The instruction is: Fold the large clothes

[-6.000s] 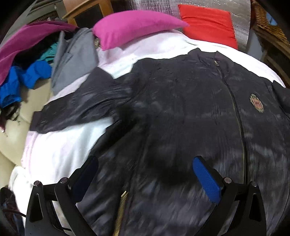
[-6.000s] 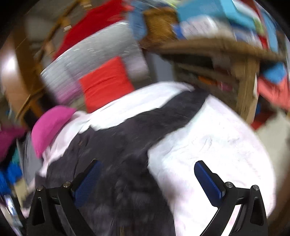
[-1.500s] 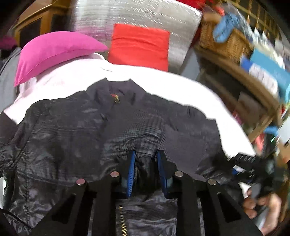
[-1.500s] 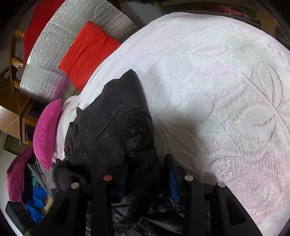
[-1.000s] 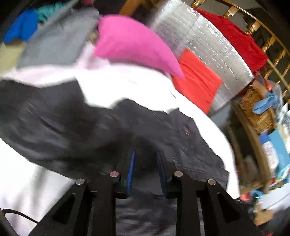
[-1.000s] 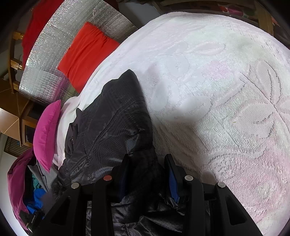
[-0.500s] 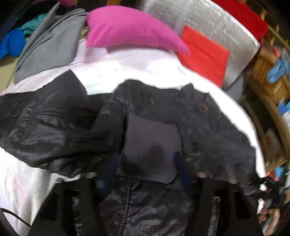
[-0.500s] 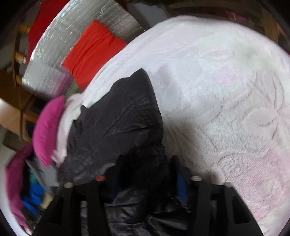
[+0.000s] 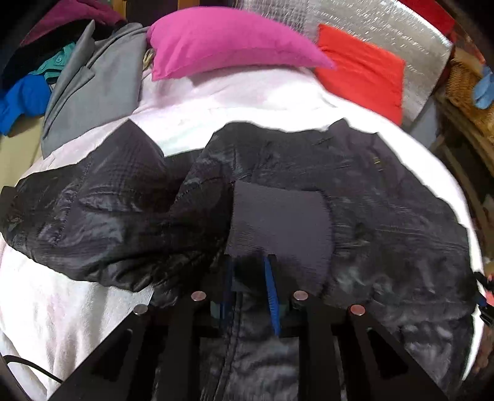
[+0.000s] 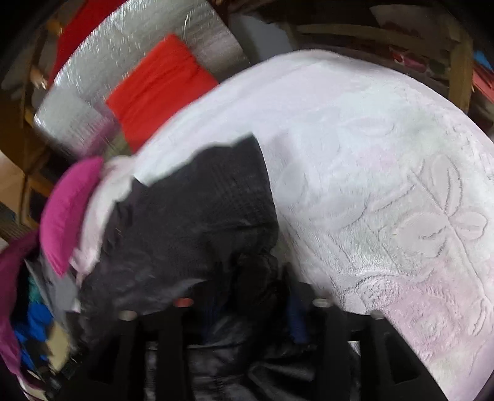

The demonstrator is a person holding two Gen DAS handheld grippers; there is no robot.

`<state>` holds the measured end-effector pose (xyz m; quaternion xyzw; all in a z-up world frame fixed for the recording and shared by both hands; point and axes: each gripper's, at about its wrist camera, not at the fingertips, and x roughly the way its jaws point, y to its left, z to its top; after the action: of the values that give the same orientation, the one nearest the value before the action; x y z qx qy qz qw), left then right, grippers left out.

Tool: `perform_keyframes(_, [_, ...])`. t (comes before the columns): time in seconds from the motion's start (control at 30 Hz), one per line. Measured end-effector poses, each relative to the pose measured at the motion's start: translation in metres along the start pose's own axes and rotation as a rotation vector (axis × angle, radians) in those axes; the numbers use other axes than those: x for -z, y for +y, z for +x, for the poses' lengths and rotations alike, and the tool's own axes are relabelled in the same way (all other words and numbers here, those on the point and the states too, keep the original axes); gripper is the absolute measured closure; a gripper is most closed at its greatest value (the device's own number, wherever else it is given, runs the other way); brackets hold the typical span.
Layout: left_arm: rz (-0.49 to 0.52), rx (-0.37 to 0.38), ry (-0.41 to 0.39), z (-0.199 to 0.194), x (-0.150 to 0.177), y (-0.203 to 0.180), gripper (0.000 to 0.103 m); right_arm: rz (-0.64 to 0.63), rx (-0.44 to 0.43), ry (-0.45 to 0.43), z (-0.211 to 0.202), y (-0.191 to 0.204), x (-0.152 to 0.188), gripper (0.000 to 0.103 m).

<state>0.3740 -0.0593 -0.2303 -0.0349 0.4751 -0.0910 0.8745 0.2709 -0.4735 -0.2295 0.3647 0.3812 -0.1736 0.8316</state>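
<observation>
Item: one black jacket (image 9: 386, 209), shiny quilted shell, lying on the bed (image 9: 247, 95) over a pale pink-white flowered bedspread (image 10: 401, 185); we take every position from the jacket. On top of it, near its middle, lies a matte grey ribbed cuff (image 9: 281, 228) at the end of a sleeve brought across the body. At the cuff's near edge we find the left gripper (image 9: 250, 293), jaws narrow, with the cuff fabric between its blue pads. At the jacket's right edge the right gripper (image 10: 250, 308) is narrowed on a bunched fold of the shell; that view is blurred, so we cannot make out the exact grip. To the jacket's left a second sleeve (image 9: 92, 197) lies spread outward, unfolded. Beyond the jacket's collar edge we list a magenta pillow (image 9: 228, 40), a red cushion (image 9: 361, 71) and a silver foil panel (image 9: 386, 21) behind the cushion. Beyond the spread sleeve lie a grey garment (image 9: 89, 89) and a heap of blue and teal clothes (image 9: 24, 95). Progress, as we judge it: early to middle. One sleeve is laid in; the other sleeve, the side panels and the crosswise folds of the body remain.
</observation>
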Motion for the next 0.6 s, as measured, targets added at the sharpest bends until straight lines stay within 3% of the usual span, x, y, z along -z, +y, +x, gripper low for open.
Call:
perform_keyframes(0.03, [0.002, 0.013, -0.023, -0.01, 0.0, 0.002, 0.078, 0.007, -0.011, -0.037, -0.009, 0.001, -0.001, 0.029])
perform_keyframes(0.1, [0.002, 0.026, -0.116, -0.039, 0.001, 0.013, 0.052, -0.013, 0.024, -0.122, -0.028, 0.008, 0.0, 0.027])
perform_keyframes(0.17, [-0.011, 0.013, -0.218, -0.065, 0.001, 0.027, 0.035, -0.026, 0.026, -0.18, -0.042, 0.012, 0.002, 0.027])
perform_keyframes(0.23, [-0.054, -0.046, -0.325, -0.09, 0.001, 0.051, 0.03, -0.035, -0.024, -0.211, -0.052, 0.017, 0.006, 0.027])
perform_keyframes(0.3, [-0.148, -0.095, -0.37, -0.103, 0.0, 0.089, 0.025, -0.072, -0.078, -0.214, -0.056, 0.028, 0.013, 0.027])
perform_keyframes(0.43, [-0.396, -0.169, -0.282, -0.089, 0.003, 0.181, 0.024, -0.206, -0.19, -0.171, -0.053, 0.061, 0.037, 0.031])
perform_keyframes(0.53, [-0.506, -0.315, -0.205, -0.069, 0.009, 0.234, 0.024, -0.323, -0.217, -0.117, -0.043, 0.091, 0.06, 0.031])
perform_keyframes(0.6, [-0.583, -0.327, -0.152, -0.052, 0.015, 0.269, 0.024, -0.382, -0.214, -0.078, -0.034, 0.107, 0.074, 0.031])
